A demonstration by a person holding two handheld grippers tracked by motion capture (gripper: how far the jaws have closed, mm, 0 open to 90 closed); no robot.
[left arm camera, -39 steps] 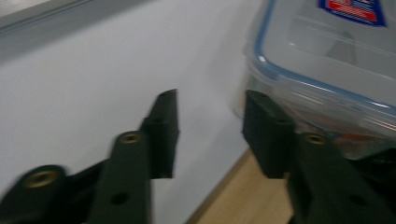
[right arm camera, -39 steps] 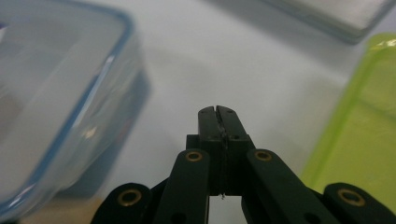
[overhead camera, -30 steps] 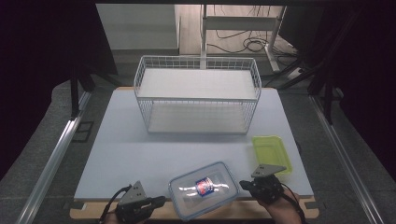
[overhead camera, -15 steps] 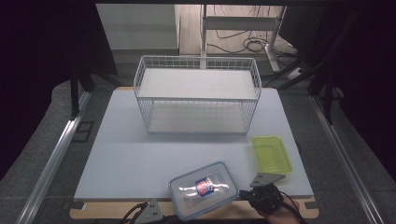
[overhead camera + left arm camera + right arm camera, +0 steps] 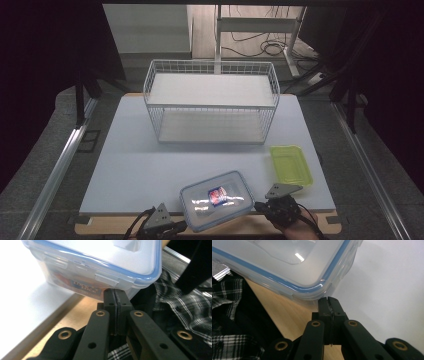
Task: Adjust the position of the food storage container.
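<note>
A clear lidded food box [image 5: 215, 200] with a blue seal and a small colourful packet inside sits at the near edge of the white table [image 5: 150, 170], overhanging the wooden rim. My left gripper [image 5: 181, 227] is shut and empty, its tips [image 5: 115, 291] right under the box's [image 5: 100, 262] near-left wall below a lid clip. My right gripper [image 5: 257, 205] is also shut and empty, its tips [image 5: 328, 300] against the box's [image 5: 287, 262] rounded near-right corner. I cannot tell whether the box rests on the table or on the tips.
A white wire rack [image 5: 212, 102] with two shelves stands at the back middle of the table. An open yellow-green tub [image 5: 291, 165] lies at the right, just beyond my right gripper. Plaid fabric [image 5: 180, 302] of the person's clothing hangs below the table edge.
My left gripper has dropped toward the near edge and come in closer to the box. The right gripper has sunk slightly toward the edge. The box has stayed in place.
</note>
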